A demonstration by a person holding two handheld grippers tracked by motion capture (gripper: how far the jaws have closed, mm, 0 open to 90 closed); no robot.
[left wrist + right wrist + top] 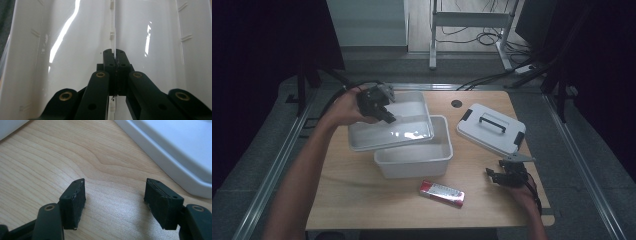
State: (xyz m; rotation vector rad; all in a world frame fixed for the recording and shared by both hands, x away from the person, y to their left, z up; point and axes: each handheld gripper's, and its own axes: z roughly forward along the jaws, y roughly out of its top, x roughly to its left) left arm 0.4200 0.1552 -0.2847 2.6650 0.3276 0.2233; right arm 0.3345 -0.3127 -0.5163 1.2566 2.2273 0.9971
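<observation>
White plastic inner tray (389, 131): held tilted above the open white bin (414, 159), its rim pinched between the closed jaws of the left gripper (384, 116). In the left gripper view, the jaws clamp the tray's thin wall. Right gripper (496, 176): jaws spread, nothing between them, low over the wooden table (362, 195). White lid (490, 128), black handle, lies beside it. Red-and-silver packet (441, 193) before the bin; lettering illegible.
</observation>
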